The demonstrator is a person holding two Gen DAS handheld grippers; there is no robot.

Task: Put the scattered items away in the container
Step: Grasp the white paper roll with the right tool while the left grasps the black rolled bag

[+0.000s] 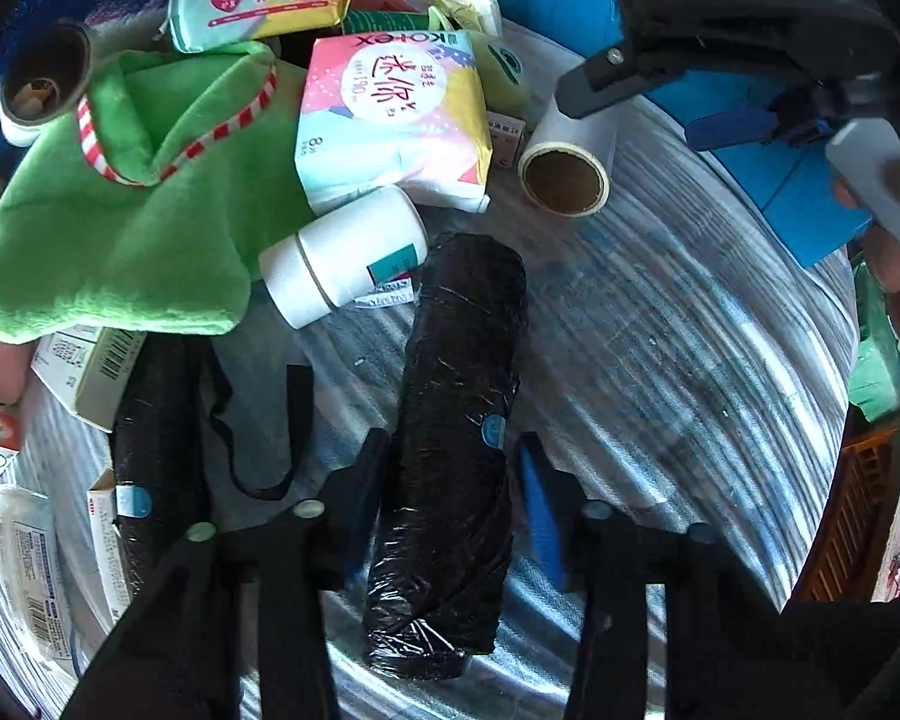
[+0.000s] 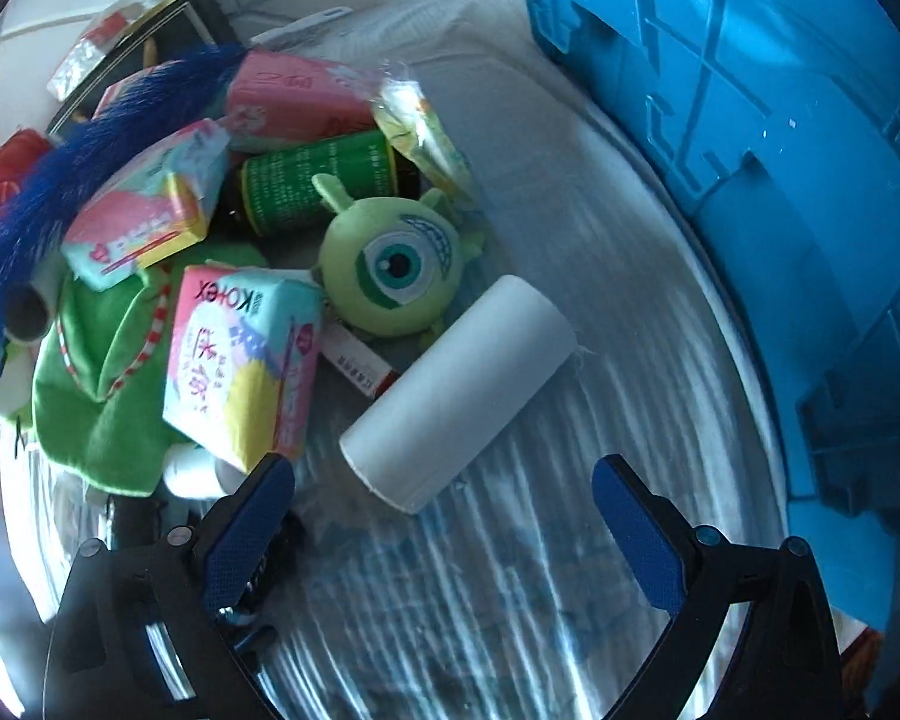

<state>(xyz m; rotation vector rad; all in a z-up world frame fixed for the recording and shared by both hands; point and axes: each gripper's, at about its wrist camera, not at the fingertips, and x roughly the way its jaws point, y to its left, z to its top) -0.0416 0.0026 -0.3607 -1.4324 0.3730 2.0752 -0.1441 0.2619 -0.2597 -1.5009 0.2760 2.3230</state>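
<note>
Your left claw (image 1: 450, 468) straddles the black roll (image 1: 456, 450) lying on the shiny tabletop (image 1: 660, 360); its jaws sit close on either side, but you can't tell from here whether the pads press it yet. Your right claw (image 2: 444, 516) hangs wide open and empty just short of the white roll (image 2: 456, 390). The blue container (image 2: 780, 150) stands to the right, beside the pile. This looks like the pick-up step: firm the left grip, bring the right jaws around the white roll, then carry both to the container.
</note>
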